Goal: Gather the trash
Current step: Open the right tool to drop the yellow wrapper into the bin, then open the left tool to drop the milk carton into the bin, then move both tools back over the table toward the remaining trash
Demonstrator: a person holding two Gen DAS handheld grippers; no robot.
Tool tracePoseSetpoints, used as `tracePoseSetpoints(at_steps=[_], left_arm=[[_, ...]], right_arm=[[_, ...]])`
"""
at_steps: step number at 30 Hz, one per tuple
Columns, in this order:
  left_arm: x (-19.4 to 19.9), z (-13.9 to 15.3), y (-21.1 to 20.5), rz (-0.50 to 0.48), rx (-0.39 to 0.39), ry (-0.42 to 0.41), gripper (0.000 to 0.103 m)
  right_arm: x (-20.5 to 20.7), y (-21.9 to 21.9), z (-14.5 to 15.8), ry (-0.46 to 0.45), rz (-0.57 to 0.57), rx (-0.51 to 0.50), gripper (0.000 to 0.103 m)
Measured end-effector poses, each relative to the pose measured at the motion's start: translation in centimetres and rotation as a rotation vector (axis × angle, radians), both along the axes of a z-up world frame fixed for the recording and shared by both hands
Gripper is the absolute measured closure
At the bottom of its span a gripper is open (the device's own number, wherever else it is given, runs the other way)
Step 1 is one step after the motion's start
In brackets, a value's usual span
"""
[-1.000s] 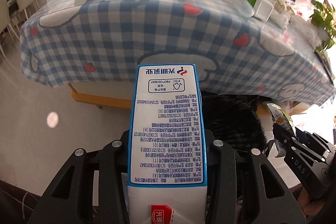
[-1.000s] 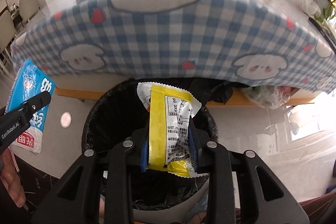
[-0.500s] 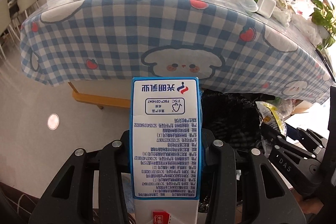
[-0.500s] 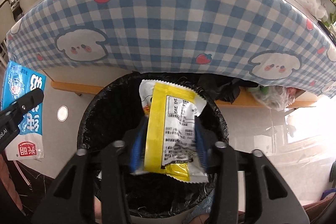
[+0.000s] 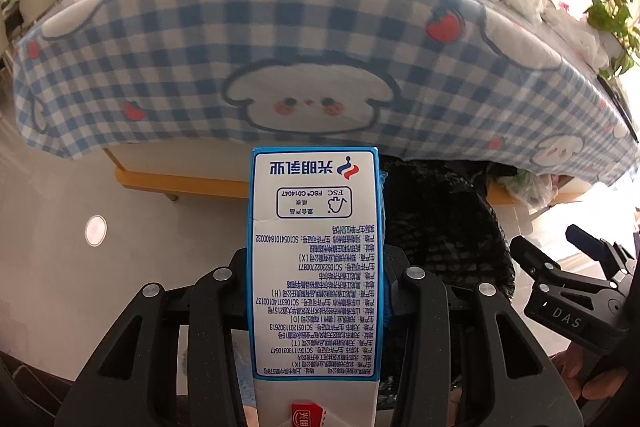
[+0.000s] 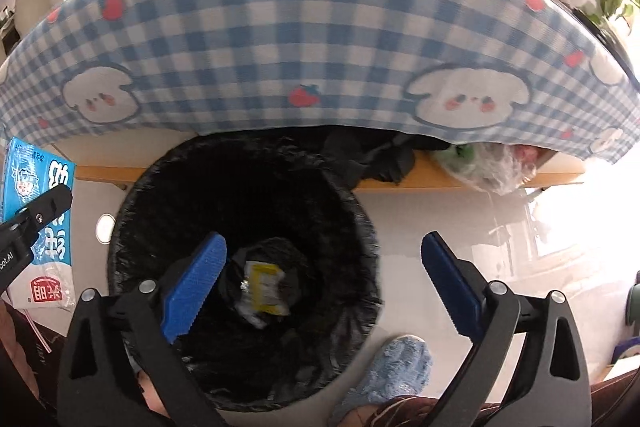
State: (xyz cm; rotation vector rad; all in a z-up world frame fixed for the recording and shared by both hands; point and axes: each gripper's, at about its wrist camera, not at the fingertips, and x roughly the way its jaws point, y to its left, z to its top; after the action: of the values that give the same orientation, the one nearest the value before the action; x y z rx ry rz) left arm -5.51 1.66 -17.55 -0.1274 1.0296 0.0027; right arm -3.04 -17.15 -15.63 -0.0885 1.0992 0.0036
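The left tongs grip the milk carton across its narrow width, its long axis running straight out along the fingers. The bin, lined in black, lies to the carton's right; in the right wrist view the carton hangs just outside the bin's left rim. The right tongs gape wide and empty directly over the bin, where a yellow wrapper lies inside. The carton probably needs to travel rightward over the rim
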Motion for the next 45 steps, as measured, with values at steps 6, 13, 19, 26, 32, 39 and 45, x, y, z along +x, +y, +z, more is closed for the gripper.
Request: tracePoseSetpoints(at_steps=[6,13,19,26,32,39,45], left_arm=[[0.5,-0.6,-2.5,-0.034,0.002,0.016,0.062],[1.1,-1.2,-5.5,-0.087,0.011,0.028,0.062],[1.8,-1.8,-7.3,-0.121,0.01,0.041,0.062],[1.8,-1.0,-8.2,-0.139,0.015,0.028,0.051],[1.7,-0.5,-7.4,-0.101,0.03,0.025,0.027],[1.0,2.6,-6.1,-0.077,0.03,-0.043,0.011],[0.9,5.1,-5.5,-0.072,0.024,-0.084,0.006]], right_arm=[[-0.2,-2.2,0.4,-0.018,-0.028,-0.036,0.008],[-0.3,-4.9,0.8,-0.02,-0.088,-0.033,0.008],[-0.4,-6.1,1.1,-0.03,-0.115,-0.025,0.008],[-0.3,-6.7,1.3,-0.04,-0.128,-0.03,0.008],[-0.2,-6.5,1.8,-0.046,-0.125,-0.023,0.008],[-0.2,-5.9,3.7,-0.079,-0.116,0.0,0.008],[-0.4,-5.8,6.6,-0.135,-0.115,0.019,0.008]])
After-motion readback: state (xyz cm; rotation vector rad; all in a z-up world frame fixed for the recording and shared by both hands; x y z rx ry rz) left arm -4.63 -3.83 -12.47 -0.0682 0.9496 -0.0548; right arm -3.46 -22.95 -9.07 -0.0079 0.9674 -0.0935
